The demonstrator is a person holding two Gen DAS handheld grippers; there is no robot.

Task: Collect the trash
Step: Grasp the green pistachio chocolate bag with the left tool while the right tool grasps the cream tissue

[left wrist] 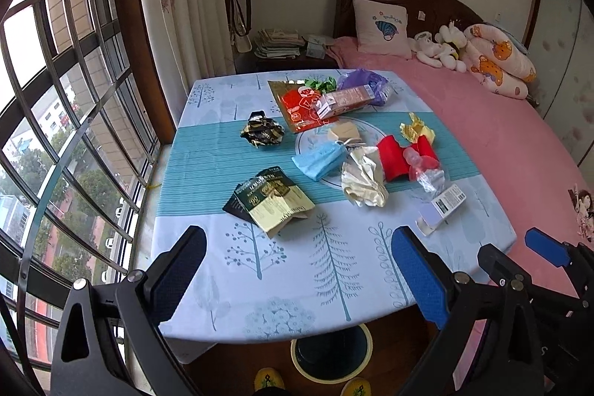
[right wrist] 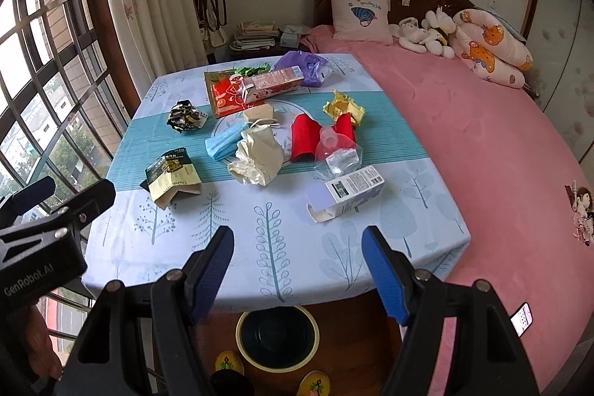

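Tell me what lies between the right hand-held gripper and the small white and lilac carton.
Nothing: in the right wrist view only bare tablecloth separates the open right hand-held gripper from the carton, which lies on its side near the table's front edge.

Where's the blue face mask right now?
Mid-table on the teal stripe: the blue face mask lies left of the crumpled cream wrapper, with the red paper further right.
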